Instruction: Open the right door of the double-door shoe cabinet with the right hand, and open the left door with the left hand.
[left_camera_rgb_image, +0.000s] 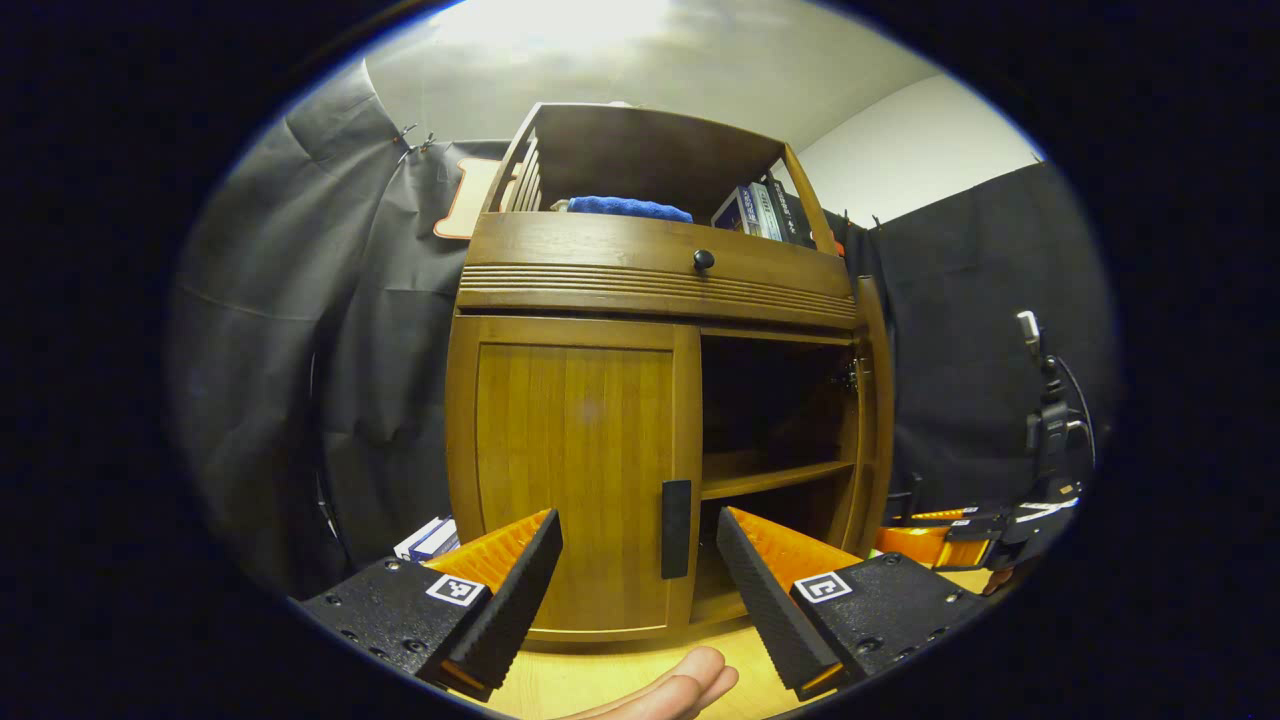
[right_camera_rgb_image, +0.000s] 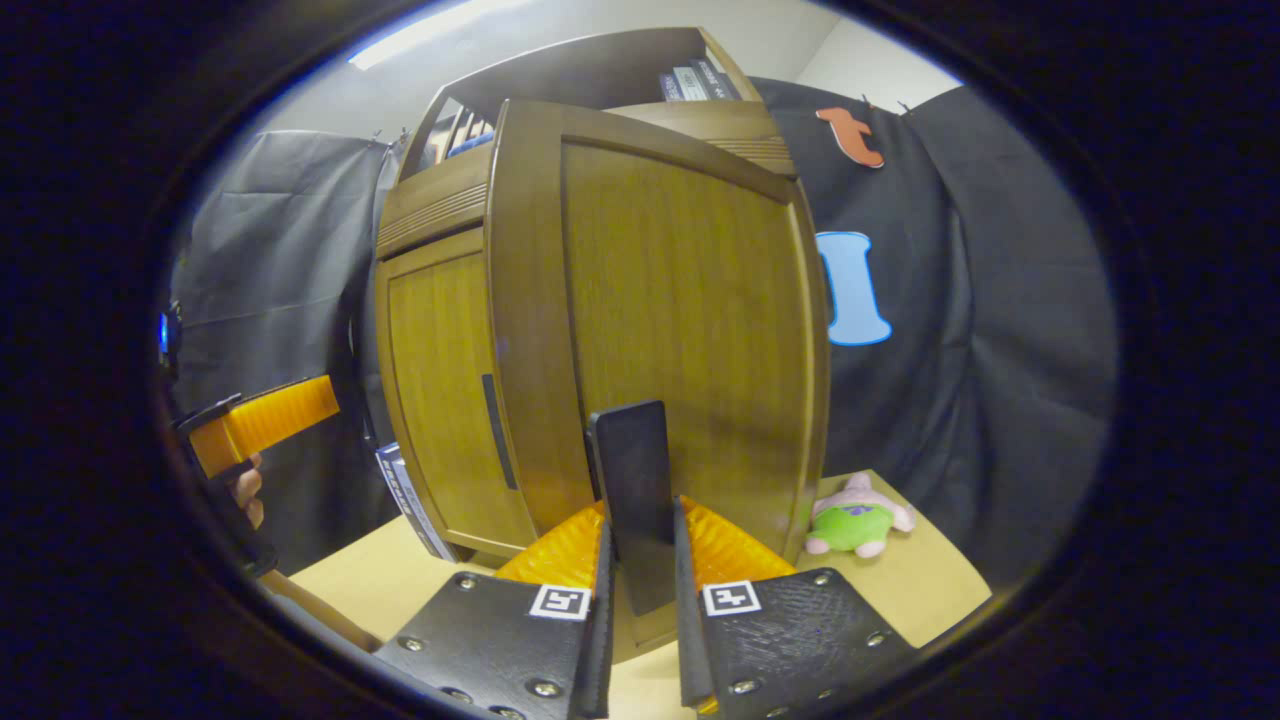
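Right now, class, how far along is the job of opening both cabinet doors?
Done: the right door stands swung open, showing the shelf. In hand: the right gripper is clamped on that door's black handle. Left: the left door is shut; the open left gripper faces its handle.

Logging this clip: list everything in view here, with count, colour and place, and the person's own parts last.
shoe cabinet: one, brown wood, on the table
left door: one, brown, closed
left handle: one, black, on the left door's inner edge
right door: one, brown, swung open
right handle: one, black, between the right fingers
drawer knob: one, black, above the doors
cloth: one, blue, top shelf
books: several, top shelf right
plush toy: one, pink and green, on the table
table: one, light wood
left gripper: orange and black, open before the left handle
right gripper: orange and black, clamped on the right handle
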